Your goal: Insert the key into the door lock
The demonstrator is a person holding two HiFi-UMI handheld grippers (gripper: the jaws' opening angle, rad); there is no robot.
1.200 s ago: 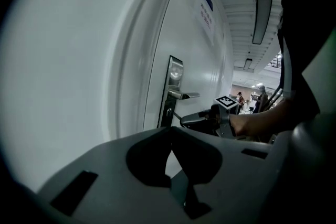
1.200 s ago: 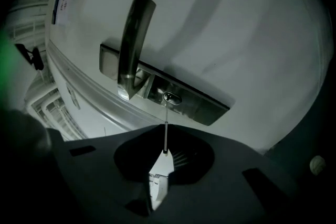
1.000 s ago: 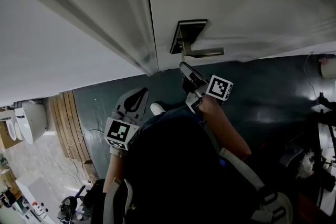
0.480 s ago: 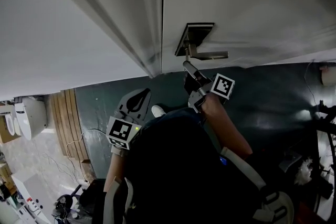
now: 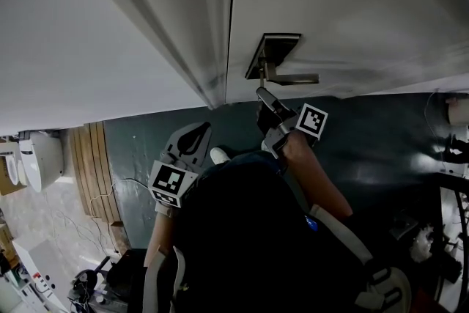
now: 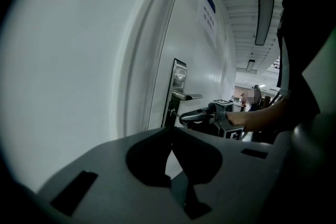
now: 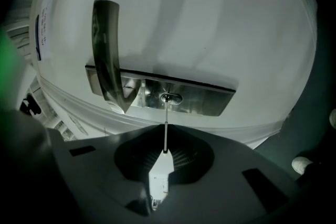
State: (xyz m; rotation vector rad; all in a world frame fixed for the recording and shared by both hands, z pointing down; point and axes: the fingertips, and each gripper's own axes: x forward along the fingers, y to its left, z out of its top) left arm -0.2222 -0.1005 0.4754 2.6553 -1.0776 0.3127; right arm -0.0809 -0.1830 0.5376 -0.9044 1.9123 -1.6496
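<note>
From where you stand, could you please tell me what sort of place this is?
Probably an office or lab corridor: a white door with a lever handle and a posted notice, a strip ceiling light, and a dark floor.

I can read no text here: the notice (image 6: 206, 13) on the door (image 6: 197, 68) has a blue band and print too small for me.
</note>
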